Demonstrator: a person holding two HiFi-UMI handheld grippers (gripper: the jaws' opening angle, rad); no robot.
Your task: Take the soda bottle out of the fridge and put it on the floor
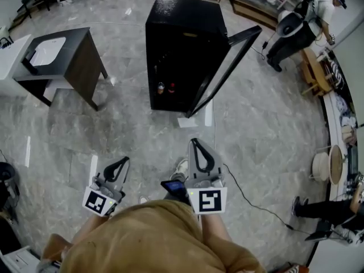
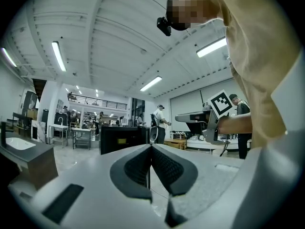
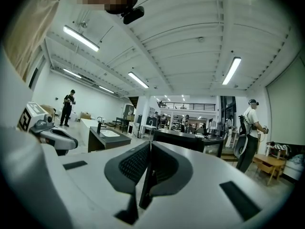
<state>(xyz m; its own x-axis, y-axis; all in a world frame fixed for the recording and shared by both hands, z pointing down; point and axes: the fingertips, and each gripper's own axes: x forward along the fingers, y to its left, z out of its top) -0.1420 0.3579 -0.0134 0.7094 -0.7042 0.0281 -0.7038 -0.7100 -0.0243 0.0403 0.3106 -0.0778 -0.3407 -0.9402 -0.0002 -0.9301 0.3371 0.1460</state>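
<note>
My left gripper (image 1: 123, 161) and right gripper (image 1: 195, 142) are closed, empty; I'd approach the open fridge (image 1: 182, 33), then spread one before reaching.

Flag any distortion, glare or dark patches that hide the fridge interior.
Head view: fisheye curves the floor edges; the fridge interior is dark, only two small items visible low inside. Left gripper view and right gripper view: heavy barrel distortion, black corners, bright ceiling lights.
</note>
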